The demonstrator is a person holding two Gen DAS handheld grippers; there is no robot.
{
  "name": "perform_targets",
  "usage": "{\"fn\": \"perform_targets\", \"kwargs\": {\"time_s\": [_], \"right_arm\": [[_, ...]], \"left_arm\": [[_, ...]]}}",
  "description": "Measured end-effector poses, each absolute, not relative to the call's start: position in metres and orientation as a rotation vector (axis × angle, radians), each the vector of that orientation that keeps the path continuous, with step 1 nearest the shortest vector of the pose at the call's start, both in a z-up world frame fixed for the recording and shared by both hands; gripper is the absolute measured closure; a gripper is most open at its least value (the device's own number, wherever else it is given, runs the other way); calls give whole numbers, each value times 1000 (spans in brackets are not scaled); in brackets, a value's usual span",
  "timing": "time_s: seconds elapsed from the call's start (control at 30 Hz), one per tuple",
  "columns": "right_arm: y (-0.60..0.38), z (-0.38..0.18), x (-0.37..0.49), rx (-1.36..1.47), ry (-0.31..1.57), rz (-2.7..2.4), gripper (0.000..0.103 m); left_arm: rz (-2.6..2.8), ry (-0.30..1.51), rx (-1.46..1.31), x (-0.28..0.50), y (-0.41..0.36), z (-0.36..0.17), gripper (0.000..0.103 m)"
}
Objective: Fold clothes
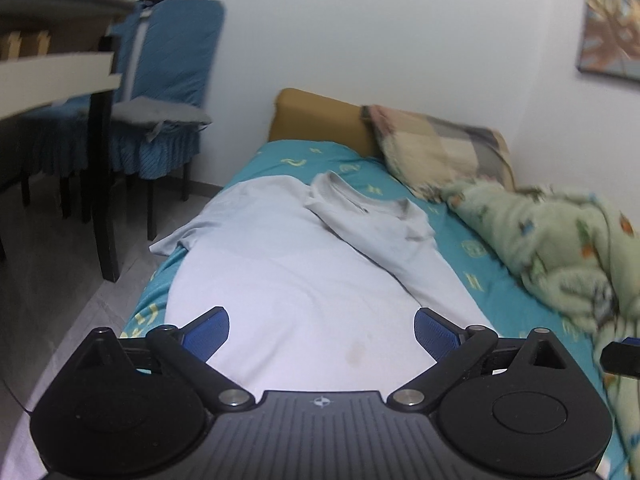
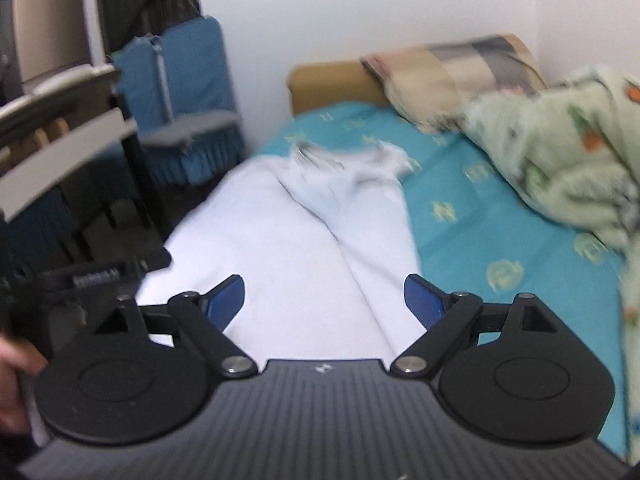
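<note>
A pale white-lilac shirt (image 1: 288,272) lies lengthwise on a bed with a teal sheet (image 1: 492,292); its collar end (image 1: 360,204) is bunched and partly folded over at the far side. My left gripper (image 1: 322,334) hovers open over the shirt's near end, blue pads wide apart with nothing between them. In the right wrist view the same shirt (image 2: 288,248) shows a lengthwise crease, and my right gripper (image 2: 324,300) is open above its near part. The left gripper's body (image 2: 92,280) shows at the left edge there, with a hand (image 2: 16,364) behind it.
A green fleece blanket (image 1: 552,248) is heaped on the bed's right side, a patterned pillow (image 1: 436,152) against the tan headboard (image 1: 320,120). Blue-covered chairs (image 1: 168,92) and a dark table leg (image 1: 102,184) stand left of the bed, where the floor (image 1: 52,280) shows.
</note>
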State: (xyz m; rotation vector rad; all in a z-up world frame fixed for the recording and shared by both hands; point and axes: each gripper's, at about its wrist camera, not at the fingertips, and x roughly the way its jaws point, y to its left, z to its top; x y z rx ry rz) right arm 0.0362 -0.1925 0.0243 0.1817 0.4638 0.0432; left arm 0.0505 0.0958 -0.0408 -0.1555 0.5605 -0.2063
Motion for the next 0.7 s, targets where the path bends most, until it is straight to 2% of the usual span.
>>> {"fn": "perform_targets", "kwargs": {"time_s": [0.13, 0.3, 0.57, 0.7], "right_arm": [[-217, 26, -16, 258, 422, 5, 15], [-289, 43, -47, 380, 281, -109, 15], [-371, 1, -45, 607, 360, -257, 15], [-393, -9, -51, 662, 328, -331, 15]], "left_arm": [[-237, 555, -44, 30, 59, -38, 7], [-303, 573, 76, 9, 5, -41, 15], [-556, 704, 160, -20, -117, -65, 36], [-697, 761, 133, -36, -176, -75, 39]]}}
